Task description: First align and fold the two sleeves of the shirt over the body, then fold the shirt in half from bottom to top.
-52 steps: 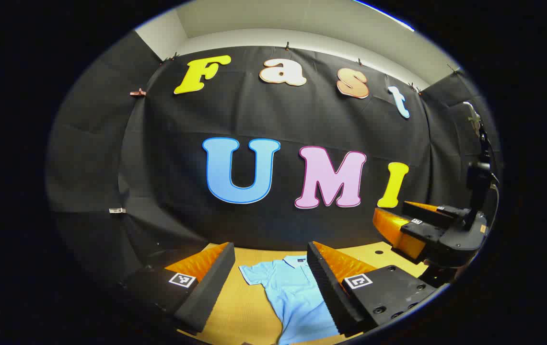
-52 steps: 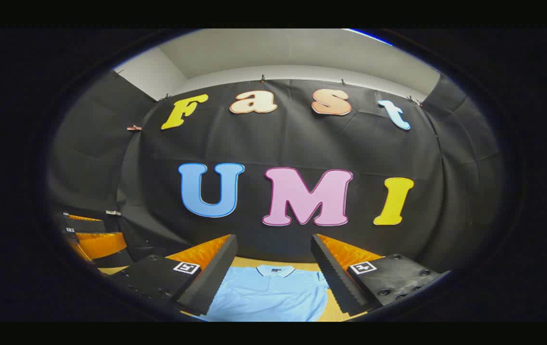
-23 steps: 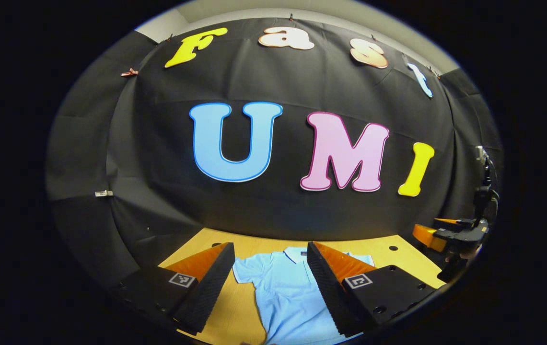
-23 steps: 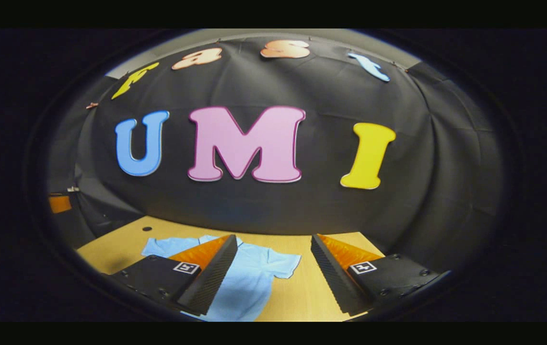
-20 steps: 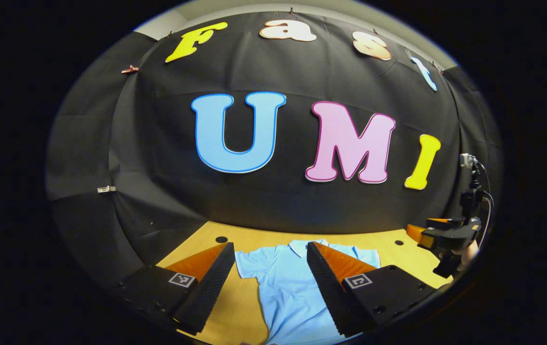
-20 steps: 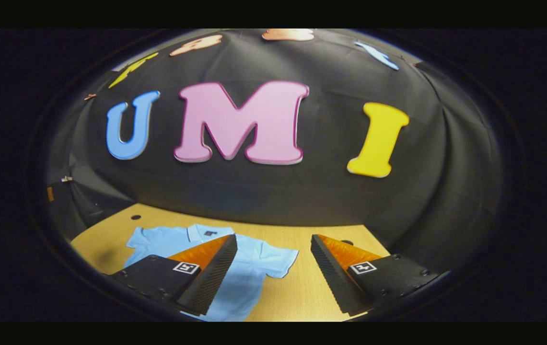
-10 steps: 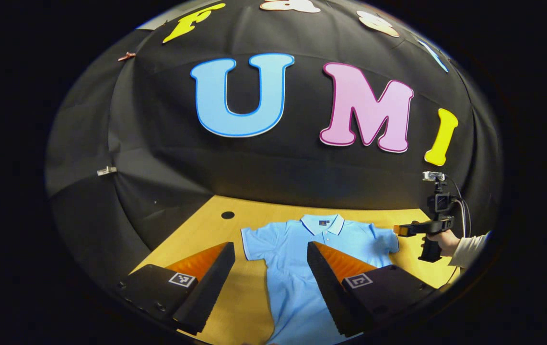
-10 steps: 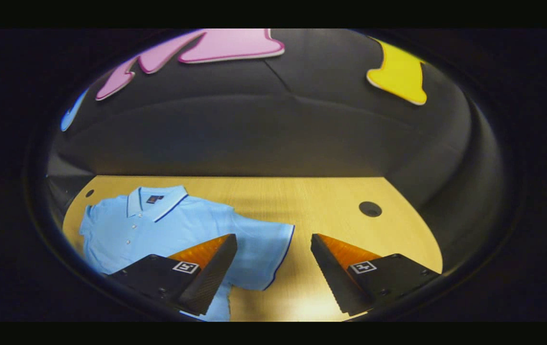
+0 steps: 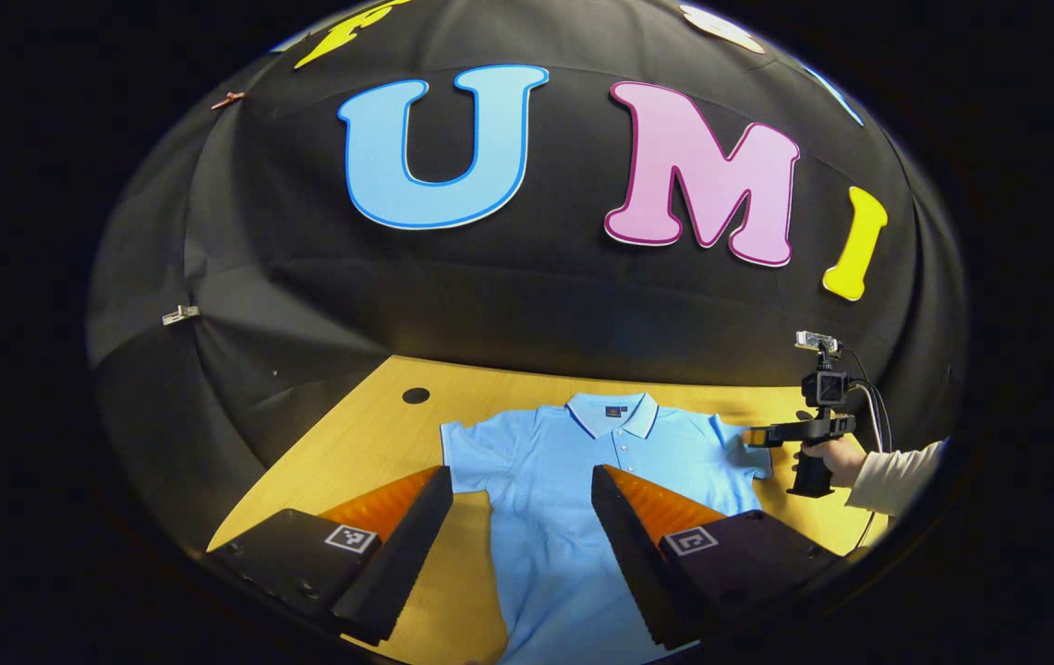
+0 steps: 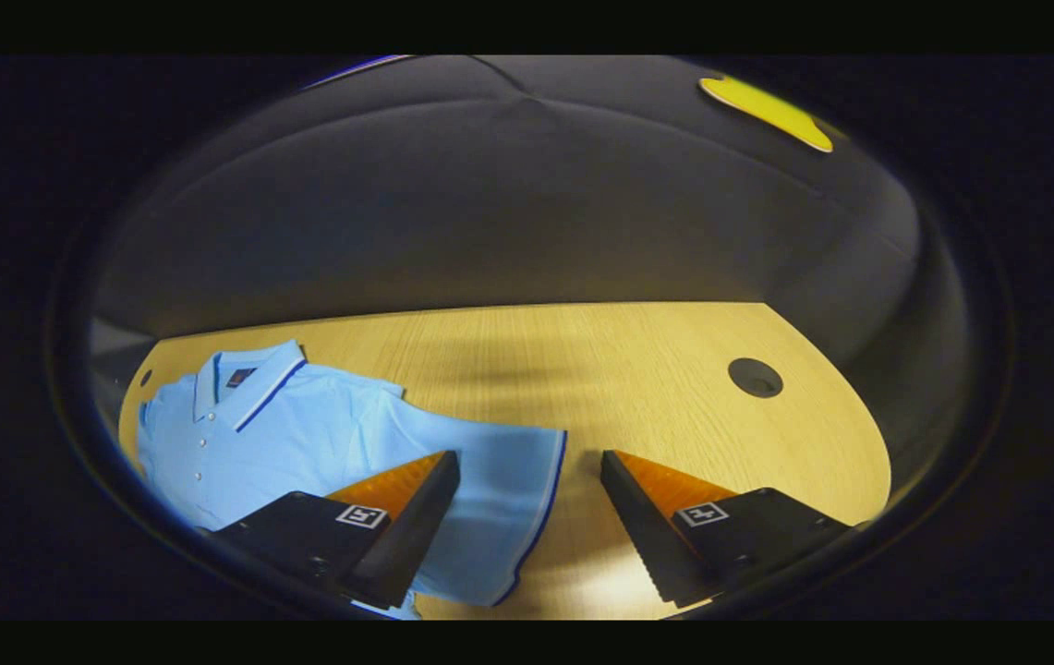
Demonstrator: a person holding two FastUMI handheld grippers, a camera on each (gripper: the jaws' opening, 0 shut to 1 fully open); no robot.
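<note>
Cream sleeve (image 9: 896,466), square-marker tool (image 9: 519,540), black cable (image 9: 870,406)

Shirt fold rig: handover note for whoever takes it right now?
Left gripper: open, holding nothing, poised over the shirt's left side near the left sleeve.
Right gripper: open, holding nothing, jaws straddling the hem of the right sleeve; the left gripper view shows it at that sleeve with the person's hand on it.
Shirt: light blue polo, flat on the wooden table, front up, collar toward the booth wall, both sleeves spread out.
Done: nothing folded yet.
Left: grasp both sleeves, fold them over the body, then fold bottom to top.
</note>
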